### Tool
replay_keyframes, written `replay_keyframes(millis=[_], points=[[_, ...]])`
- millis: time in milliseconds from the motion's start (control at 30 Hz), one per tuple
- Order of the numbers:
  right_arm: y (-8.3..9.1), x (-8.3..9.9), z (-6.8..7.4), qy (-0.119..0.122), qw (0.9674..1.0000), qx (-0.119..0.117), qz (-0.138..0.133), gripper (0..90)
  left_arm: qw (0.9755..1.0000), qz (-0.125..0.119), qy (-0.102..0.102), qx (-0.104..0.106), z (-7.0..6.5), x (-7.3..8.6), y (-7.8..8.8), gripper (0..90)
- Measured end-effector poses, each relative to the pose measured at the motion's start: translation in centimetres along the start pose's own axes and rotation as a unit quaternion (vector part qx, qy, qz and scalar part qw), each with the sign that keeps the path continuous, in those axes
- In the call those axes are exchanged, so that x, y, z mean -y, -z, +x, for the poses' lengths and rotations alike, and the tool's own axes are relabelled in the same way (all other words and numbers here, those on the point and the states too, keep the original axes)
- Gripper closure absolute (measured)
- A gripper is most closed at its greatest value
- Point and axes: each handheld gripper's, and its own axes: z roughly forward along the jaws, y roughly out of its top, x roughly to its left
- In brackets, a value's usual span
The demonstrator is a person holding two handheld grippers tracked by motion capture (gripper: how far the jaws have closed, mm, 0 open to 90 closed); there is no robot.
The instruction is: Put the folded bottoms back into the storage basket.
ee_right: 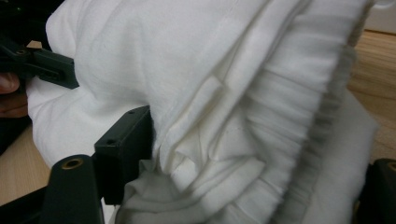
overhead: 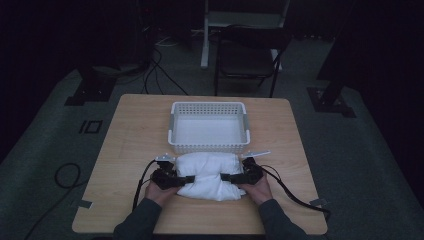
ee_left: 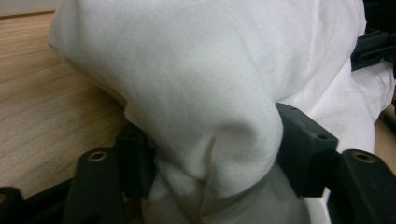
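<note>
A folded white cloth bundle [overhead: 207,175] lies on the wooden table [overhead: 135,130], just in front of a white plastic basket [overhead: 209,148]. My left gripper [overhead: 192,178] comes in at the bundle's left end and my right gripper [overhead: 222,177] at its right end, each held by a hand. In the left gripper view the cloth [ee_left: 187,93] is pinched between the black pads of the left gripper [ee_left: 219,156] and bulges above them. In the right gripper view thick folds of the cloth [ee_right: 233,107] fill the gap of the right gripper [ee_right: 252,168], and its left pad presses into them.
The basket is empty and stands at the middle of the table, close behind the cloth. Cables trail from both grippers over the table's front corners. A dark chair [overhead: 247,57] and stand legs are on the floor beyond the far edge.
</note>
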Motion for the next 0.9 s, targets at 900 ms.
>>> replay_keyframes(millis=[900], points=[[1.1, 0.0, 1.2, 0.014, 0.9998, 0.014, -0.006, 53.6, 0.9987, -0.016, -0.043, -0.023, -1.4, 0.3, 0.8, 57.7]])
